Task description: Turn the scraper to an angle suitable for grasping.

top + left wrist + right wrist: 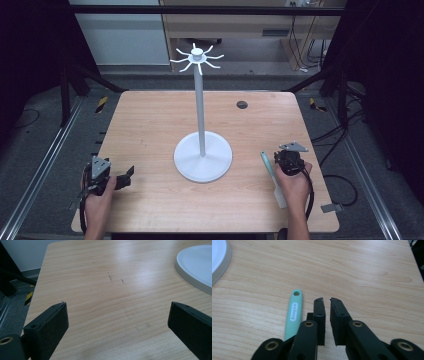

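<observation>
A spatula with a mint-green handle [293, 312] and a white blade [279, 195] lies flat on the wooden table at the right. My right gripper [327, 300] sits just to the right of the handle, beside it and not around it. Its jaws are shut with only a thin slit between them and nothing held. In the high view the right gripper [284, 156] rests near the table's right front. My left gripper [117, 307] stands open over bare wood at the left front [125, 177], holding nothing.
A white stand rises mid-table on a round base [202, 157], its pole topped by a ring of hooks [197, 57]. Its base rim shows in the left gripper view [197, 267] and the right gripper view [218, 257]. A dark round grommet [242, 104] sits at the back.
</observation>
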`<state>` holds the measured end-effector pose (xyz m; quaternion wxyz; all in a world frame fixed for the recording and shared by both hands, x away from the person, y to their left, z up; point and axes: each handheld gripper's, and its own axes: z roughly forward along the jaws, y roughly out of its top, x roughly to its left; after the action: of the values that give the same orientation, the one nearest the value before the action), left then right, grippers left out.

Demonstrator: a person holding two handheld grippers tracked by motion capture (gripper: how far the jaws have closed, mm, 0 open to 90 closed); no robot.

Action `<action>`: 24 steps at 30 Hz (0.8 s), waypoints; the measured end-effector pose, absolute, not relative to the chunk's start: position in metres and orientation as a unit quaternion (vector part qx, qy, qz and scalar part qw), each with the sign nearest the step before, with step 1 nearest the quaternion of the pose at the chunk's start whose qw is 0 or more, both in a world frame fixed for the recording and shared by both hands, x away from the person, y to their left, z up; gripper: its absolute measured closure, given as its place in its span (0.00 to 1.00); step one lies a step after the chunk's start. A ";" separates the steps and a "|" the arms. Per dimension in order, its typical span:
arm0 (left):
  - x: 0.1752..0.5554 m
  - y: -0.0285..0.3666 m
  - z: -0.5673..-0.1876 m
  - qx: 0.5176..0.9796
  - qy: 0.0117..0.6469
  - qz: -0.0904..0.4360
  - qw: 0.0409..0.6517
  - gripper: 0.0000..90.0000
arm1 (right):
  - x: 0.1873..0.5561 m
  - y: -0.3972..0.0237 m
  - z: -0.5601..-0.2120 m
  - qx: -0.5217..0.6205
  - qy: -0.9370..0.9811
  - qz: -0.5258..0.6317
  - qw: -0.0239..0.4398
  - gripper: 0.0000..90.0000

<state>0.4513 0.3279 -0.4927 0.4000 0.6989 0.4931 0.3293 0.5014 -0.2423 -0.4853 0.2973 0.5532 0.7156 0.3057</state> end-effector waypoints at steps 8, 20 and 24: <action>0.451 0.327 -0.493 0.700 0.493 0.328 0.400 0.03 | 0.505 -0.239 -0.487 0.554 0.724 0.301 0.278 1.00; 0.451 0.326 -0.493 0.703 0.493 0.327 0.395 0.03 | 0.511 -0.230 -0.494 0.546 0.745 0.284 0.256 1.00; 0.451 0.326 -0.493 0.702 0.493 0.327 0.396 0.04 | 0.512 -0.230 -0.495 0.547 0.747 0.283 0.251 1.00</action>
<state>0.4513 0.3259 -0.4933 0.3958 0.7025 0.4929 0.3271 0.5122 -0.2303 -0.4955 0.2506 0.5469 0.7469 0.2831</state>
